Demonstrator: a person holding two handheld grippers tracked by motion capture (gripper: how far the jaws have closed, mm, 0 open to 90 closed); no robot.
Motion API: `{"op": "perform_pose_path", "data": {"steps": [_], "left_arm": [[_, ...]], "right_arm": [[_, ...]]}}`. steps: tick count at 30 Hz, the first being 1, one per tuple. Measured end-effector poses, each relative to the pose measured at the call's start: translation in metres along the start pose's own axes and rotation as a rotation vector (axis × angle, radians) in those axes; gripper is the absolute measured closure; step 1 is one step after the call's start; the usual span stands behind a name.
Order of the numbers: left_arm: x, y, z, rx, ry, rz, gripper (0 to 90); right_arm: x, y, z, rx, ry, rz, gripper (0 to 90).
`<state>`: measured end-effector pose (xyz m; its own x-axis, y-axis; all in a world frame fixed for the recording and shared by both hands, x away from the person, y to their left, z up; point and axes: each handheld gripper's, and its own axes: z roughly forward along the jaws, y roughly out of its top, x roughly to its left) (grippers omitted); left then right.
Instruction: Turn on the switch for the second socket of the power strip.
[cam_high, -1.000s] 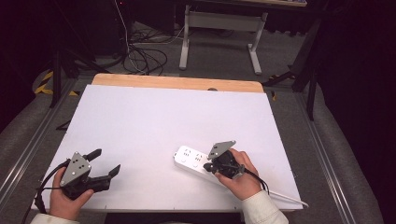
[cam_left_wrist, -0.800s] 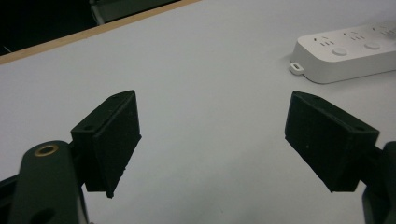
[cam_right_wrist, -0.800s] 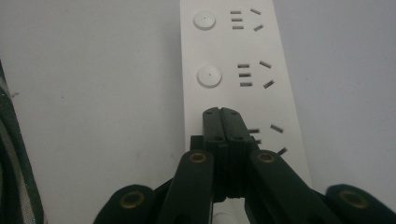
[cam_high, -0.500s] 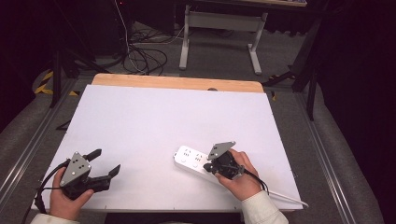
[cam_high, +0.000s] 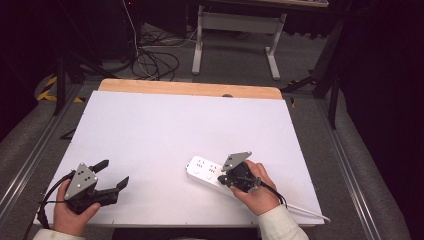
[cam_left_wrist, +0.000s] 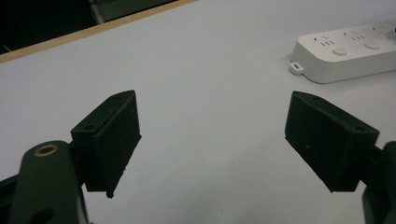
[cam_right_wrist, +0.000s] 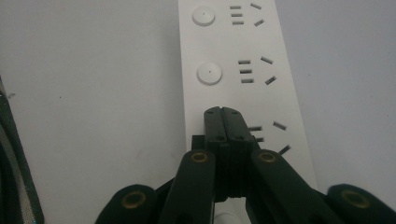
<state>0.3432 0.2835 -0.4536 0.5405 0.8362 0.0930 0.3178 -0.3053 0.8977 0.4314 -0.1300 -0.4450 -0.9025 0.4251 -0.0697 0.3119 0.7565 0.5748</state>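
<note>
**Closed jaws pressing on a power strip switch**

A white worktop (cam_high: 165, 130) in a dim room carries a white power strip (cam_high: 206, 170) near its front right. The right gripper (cam_right_wrist: 222, 112), jaws pressed together, tips over the strip's third button, likely toggling it; next, lift clear. The left gripper (cam_high: 112, 175) rests spread wide at the front-left corner.

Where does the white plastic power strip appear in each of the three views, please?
High view: the white plastic power strip lies lower centre-right, under the right gripper.
Left gripper view: top right corner.
Right gripper view: centre, running upward.
Shared landmark: its round white buttons.
</note>
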Motion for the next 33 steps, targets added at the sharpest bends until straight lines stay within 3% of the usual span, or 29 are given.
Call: {"op": "perform_pose_path", "data": {"steps": [24,27,29,33], "left_arm": [[-0.001,-0.0001,0.0005,0.0,-0.003,-0.003,18.6],[-0.0003,-0.0001,0.0004,0.0,-0.002,0.003,18.6],[0.0001,-0.0001,0.0006,0.001,-0.003,0.005,18.6],[0.0005,0.0,0.0006,0.002,-0.004,0.005,18.6]], "right_arm": [[0.0024,-0.0001,0.0014,0.011,-0.019,0.003,90.0],[0.0018,-0.0006,0.0013,-0.001,-0.015,0.013,90.0],[0.0028,-0.0011,-0.0003,-0.005,-0.037,0.004,90.0],[0.005,-0.0011,-0.0072,-0.052,-0.034,-0.004,90.0]]}}
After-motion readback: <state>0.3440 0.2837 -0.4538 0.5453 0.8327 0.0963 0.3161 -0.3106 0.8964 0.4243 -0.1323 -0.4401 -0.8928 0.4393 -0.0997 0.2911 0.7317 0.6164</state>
